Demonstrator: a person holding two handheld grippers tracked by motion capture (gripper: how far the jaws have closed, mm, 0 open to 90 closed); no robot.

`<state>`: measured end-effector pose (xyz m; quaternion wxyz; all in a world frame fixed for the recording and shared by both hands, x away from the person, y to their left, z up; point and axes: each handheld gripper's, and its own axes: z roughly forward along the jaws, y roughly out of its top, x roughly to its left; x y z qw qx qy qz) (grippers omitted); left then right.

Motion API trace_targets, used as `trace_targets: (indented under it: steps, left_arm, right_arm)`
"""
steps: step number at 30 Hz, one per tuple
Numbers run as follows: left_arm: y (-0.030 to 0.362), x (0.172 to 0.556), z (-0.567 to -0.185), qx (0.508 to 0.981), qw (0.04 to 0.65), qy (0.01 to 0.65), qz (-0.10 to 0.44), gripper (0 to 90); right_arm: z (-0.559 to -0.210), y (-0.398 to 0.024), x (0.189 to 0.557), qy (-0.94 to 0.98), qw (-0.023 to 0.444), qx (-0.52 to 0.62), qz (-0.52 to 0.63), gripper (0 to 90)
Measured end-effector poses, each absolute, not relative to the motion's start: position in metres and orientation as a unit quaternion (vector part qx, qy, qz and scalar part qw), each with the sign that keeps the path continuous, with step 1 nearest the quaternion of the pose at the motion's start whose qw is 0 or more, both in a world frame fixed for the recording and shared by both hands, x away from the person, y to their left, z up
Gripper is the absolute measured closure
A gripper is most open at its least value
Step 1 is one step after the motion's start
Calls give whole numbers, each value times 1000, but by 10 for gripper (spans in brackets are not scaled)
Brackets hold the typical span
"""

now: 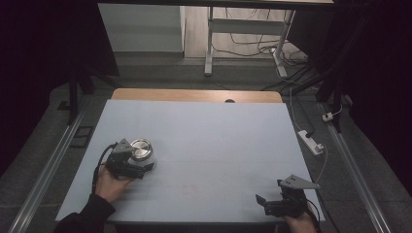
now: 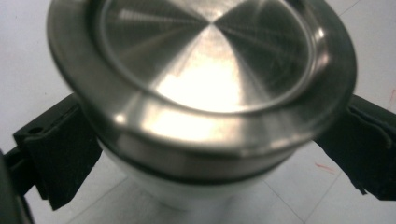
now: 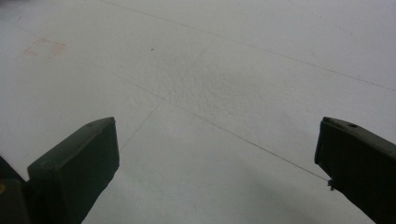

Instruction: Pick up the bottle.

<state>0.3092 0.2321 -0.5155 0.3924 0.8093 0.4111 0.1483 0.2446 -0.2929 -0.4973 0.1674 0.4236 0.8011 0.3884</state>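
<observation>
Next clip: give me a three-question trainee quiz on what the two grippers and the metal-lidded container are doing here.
1. True or false: the left gripper has its jaws on either side of the metal-lidded container.
2. How do the right gripper's jaws stand? A) shut on a cup B) wide apart over bare table C) shut on a cable
3. Fill in: the container's lid looks like brushed ____.

Key:
1. True; the left gripper view shows a jaw on each side of the container, below the lid rim.
2. B; nothing lies between them but the pale table.
3. Metal (steel-like, shiny).
</observation>
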Motion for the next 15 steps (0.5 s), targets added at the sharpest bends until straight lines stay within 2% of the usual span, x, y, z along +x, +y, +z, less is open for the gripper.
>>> trace_targets:
  steps: [6,15]
  left_arm:
    - [230,313,-514,808,394,409,156,28]
    - [231,315,-515,809,381,415,167,144]
  right_arm:
    - [-497,-293,244,801,168,423,388,0]
    - [-497,-293,245,802,167,423,388,0]
